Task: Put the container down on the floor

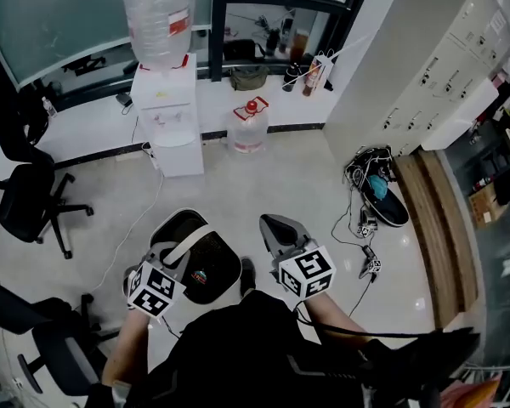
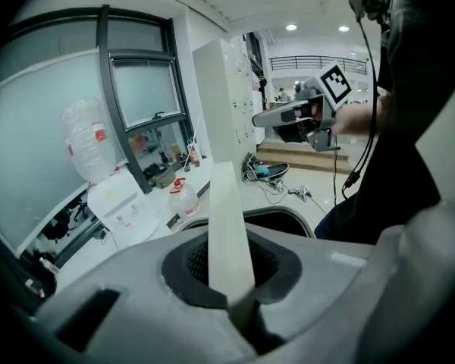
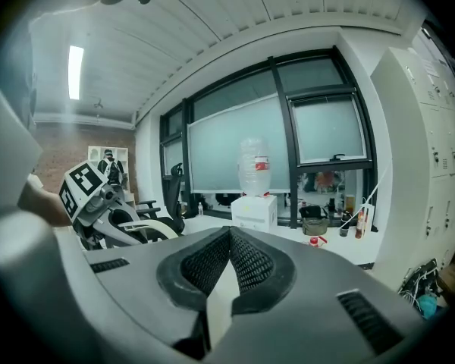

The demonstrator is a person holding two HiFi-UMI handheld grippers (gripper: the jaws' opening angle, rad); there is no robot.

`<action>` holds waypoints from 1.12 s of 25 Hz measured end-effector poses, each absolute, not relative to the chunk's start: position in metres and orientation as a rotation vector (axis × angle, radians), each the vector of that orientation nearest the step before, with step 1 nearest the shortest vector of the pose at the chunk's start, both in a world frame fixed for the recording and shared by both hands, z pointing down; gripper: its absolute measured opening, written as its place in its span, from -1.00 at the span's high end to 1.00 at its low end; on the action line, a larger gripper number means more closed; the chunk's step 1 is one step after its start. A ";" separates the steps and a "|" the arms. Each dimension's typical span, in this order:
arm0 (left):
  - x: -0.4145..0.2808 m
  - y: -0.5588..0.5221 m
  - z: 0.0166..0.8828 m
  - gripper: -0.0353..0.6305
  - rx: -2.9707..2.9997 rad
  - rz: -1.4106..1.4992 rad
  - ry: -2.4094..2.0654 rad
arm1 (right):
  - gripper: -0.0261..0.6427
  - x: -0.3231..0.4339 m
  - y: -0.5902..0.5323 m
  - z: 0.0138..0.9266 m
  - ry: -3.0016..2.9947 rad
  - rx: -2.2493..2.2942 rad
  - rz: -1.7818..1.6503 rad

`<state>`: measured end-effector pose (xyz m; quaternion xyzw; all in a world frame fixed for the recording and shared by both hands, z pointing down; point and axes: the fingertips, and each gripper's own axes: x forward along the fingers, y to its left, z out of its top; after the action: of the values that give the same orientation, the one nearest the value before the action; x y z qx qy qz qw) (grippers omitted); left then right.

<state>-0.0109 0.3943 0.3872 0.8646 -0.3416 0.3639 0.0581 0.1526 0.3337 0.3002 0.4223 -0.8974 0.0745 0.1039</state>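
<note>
The container (image 1: 206, 270) is a black bucket with a pale rim and a white strap handle (image 1: 187, 243). It sits low in the head view, just in front of the person. My left gripper (image 1: 177, 252) is shut on that handle. In the left gripper view the white handle (image 2: 229, 233) runs up out of the closed jaws, with the container's rim (image 2: 284, 217) behind it. My right gripper (image 1: 272, 226) is held beside the container on its right, shut with nothing in it. Its pads (image 3: 246, 260) meet at the tip.
A white water dispenser (image 1: 168, 113) with a big bottle stands ahead by the window, with a water jug (image 1: 248, 126) on the floor beside it. Black office chairs (image 1: 25, 198) stand to the left. Cables and a shoe (image 1: 376, 195) lie to the right, near white lockers (image 1: 446, 66).
</note>
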 end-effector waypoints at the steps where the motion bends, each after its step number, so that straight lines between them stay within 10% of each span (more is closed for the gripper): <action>1: -0.010 0.385 0.387 0.85 2.613 1.102 -1.041 | 0.93 0.155 0.322 0.300 -2.649 1.238 0.217; 28: 0.080 0.166 0.359 0.85 2.571 1.077 -1.153 | 0.93 0.249 0.099 0.306 -2.717 1.161 0.280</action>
<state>0.0803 0.1662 0.3592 0.8507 -0.3815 0.3562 0.0626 0.2485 0.0992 0.3061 0.3897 -0.9121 0.0939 0.0866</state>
